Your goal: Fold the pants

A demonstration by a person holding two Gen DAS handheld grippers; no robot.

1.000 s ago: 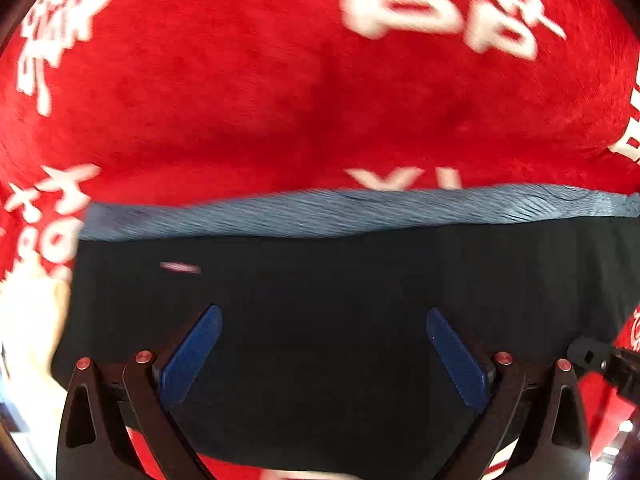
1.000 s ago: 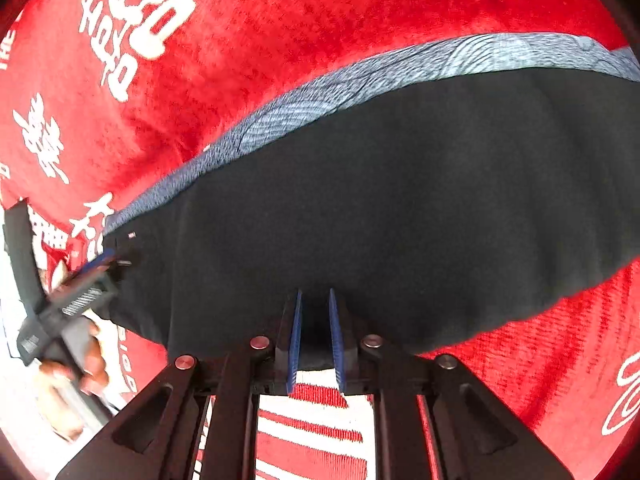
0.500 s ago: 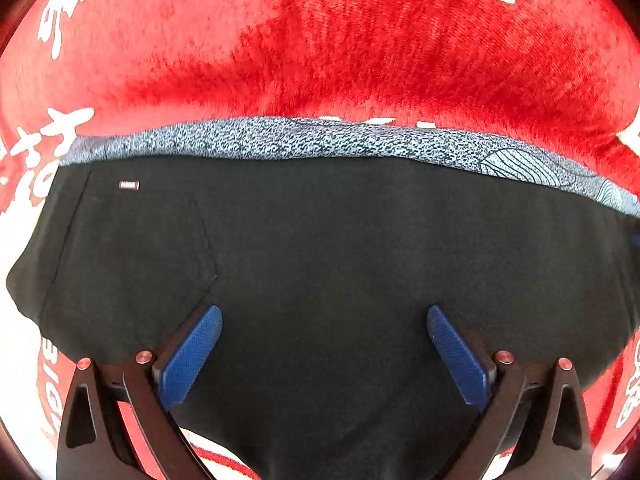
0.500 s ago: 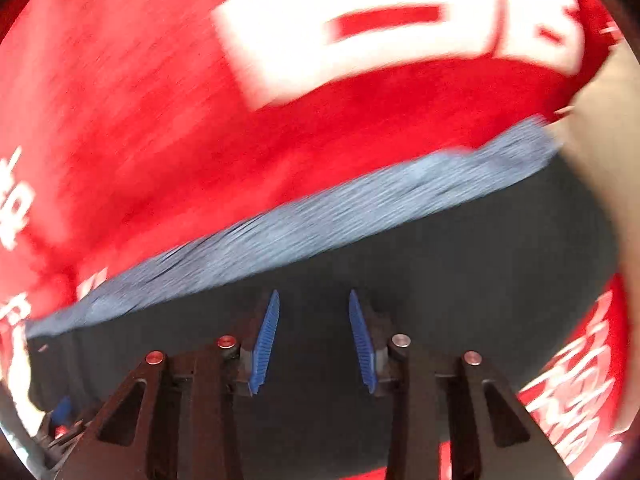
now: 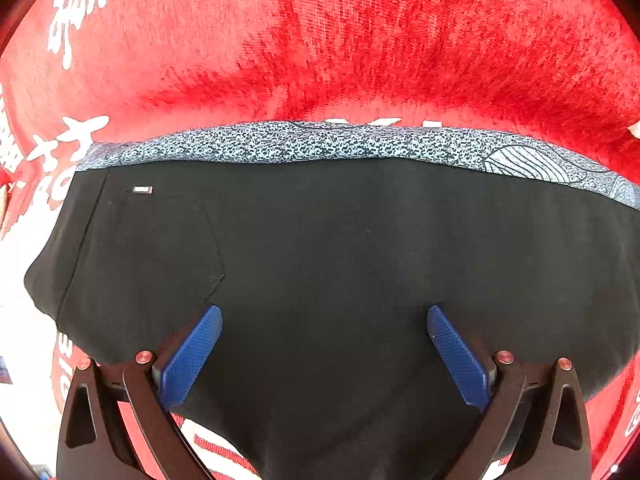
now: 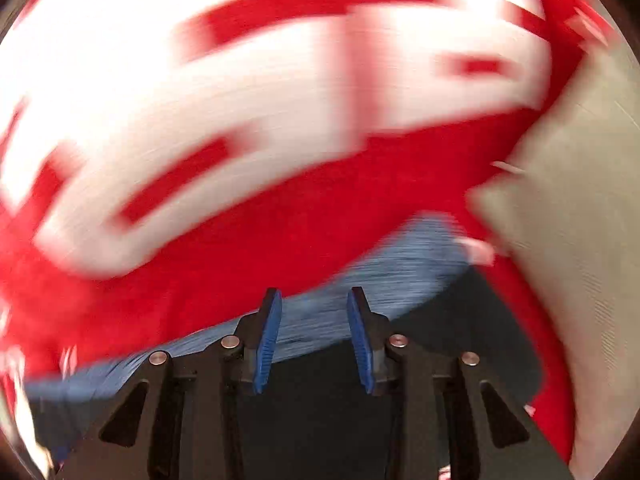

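The black pants (image 5: 340, 248) lie folded flat on a red cloth, with a grey-blue patterned layer (image 5: 304, 142) showing as a strip along their far edge. A pocket seam and a small white label (image 5: 143, 189) show at the left. My left gripper (image 5: 324, 316) is wide open above the pants and holds nothing. In the blurred right wrist view the pants (image 6: 320, 384) lie under my right gripper (image 6: 314, 298), which is partly open and empty over the blue strip (image 6: 400, 268).
A red cloth with white characters (image 5: 320, 48) covers the surface under the pants. In the right wrist view the cloth (image 6: 224, 92) ends at the right, where a pale grey floor (image 6: 580, 220) shows.
My right gripper let go of the pants' edge, opened, and swung toward the far strip and the cloth's right edge. My left gripper stayed open and shifted over the pants.
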